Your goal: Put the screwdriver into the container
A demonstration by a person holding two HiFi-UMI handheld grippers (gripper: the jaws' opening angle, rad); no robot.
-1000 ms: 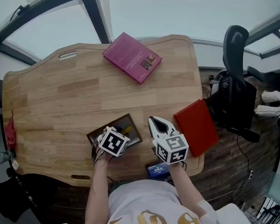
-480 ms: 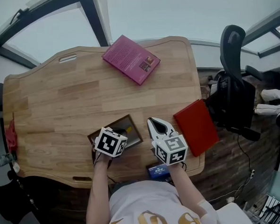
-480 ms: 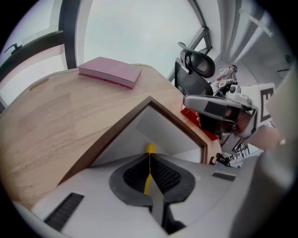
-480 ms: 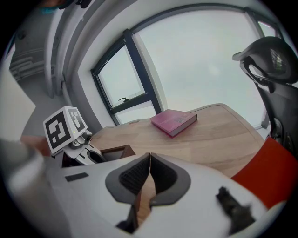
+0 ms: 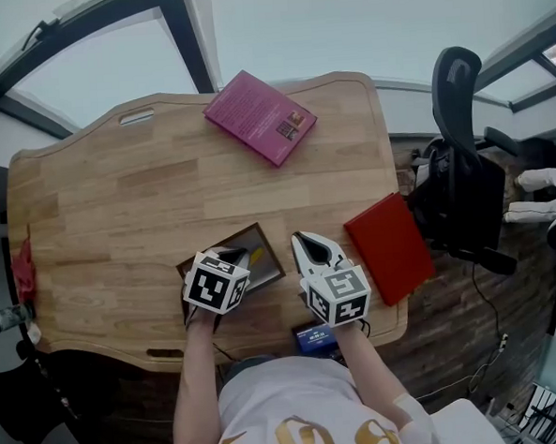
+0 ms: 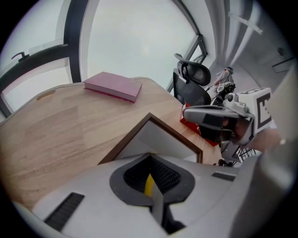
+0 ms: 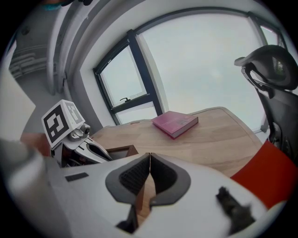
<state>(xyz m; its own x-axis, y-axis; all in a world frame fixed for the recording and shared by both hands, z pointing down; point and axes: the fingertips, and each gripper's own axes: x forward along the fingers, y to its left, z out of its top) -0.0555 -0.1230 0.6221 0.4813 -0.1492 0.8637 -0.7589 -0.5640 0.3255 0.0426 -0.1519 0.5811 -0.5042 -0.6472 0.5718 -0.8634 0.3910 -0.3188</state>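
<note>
The brown-rimmed container (image 5: pixel 258 232) sits near the table's front edge, and the yellow-handled screwdriver (image 5: pixel 256 256) lies inside it. My left gripper (image 5: pixel 231 259) hangs over the container's near left part. Its jaws have just been closing and now meet, gripping nothing. In the left gripper view the container (image 6: pixel 173 133) lies just ahead of the left gripper (image 6: pixel 150 155), and a sliver of the yellow screwdriver (image 6: pixel 149 184) shows below through the slit. My right gripper (image 5: pixel 300 236) rests shut and empty right of the container; in its own view the right gripper (image 7: pixel 150 154) has its jaws together.
A pink book (image 5: pixel 260 116) lies at the table's far edge and a red book (image 5: pixel 390 250) at the right edge. A black office chair (image 5: pixel 462 158) stands beyond the right side. A small blue device (image 5: pixel 311 338) sits at the front edge.
The left gripper has drawn back a little toward the left and lifted from the container. More of the yellow handle shows in the box. The right gripper has stayed put.
</note>
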